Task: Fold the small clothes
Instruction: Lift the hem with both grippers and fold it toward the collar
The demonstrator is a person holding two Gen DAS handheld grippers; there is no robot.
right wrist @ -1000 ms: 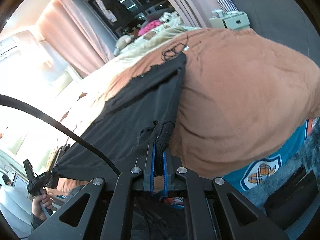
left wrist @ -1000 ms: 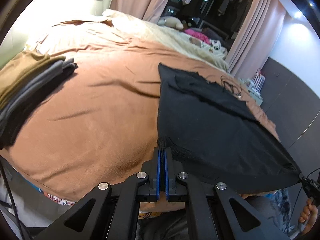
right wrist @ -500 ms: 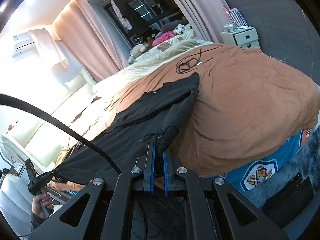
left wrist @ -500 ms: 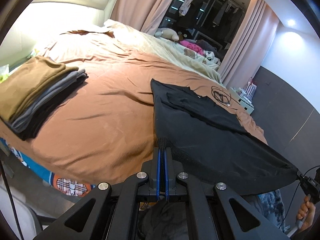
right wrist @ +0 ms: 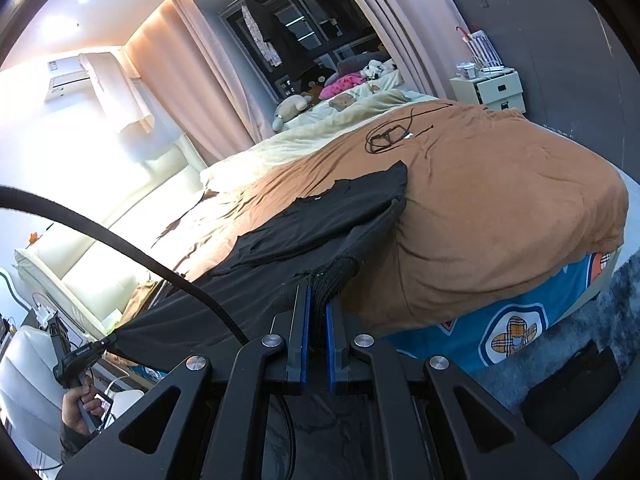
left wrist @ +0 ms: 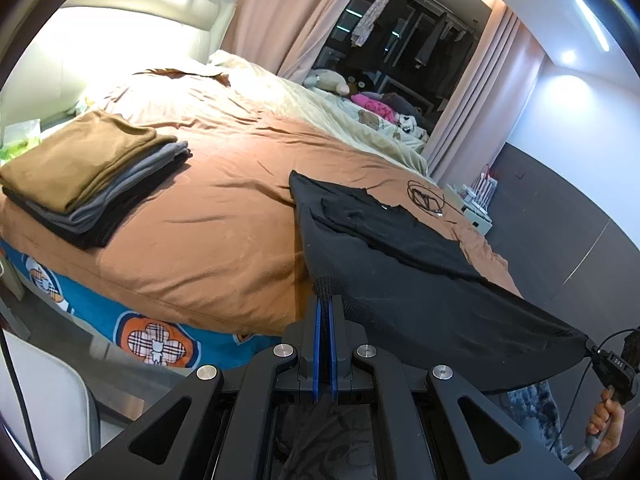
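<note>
On the left, a stack of folded clothes (left wrist: 92, 176) is sitting near the bed's edge, with a wide stretch of bare brown duvet (left wrist: 224, 232) lying between it and the black garment (left wrist: 400, 264), whose far part is resting on the duvet. My left gripper (left wrist: 325, 312) is pinching one hem corner with its jaws closed on the fabric, and my right gripper (right wrist: 316, 312) is clamping the opposite corner likewise, so the hem is hanging taut off the mattress edge. A coiled cable (right wrist: 390, 138) is lying just beyond the garment; the fabric below my fingers is hidden.
</note>
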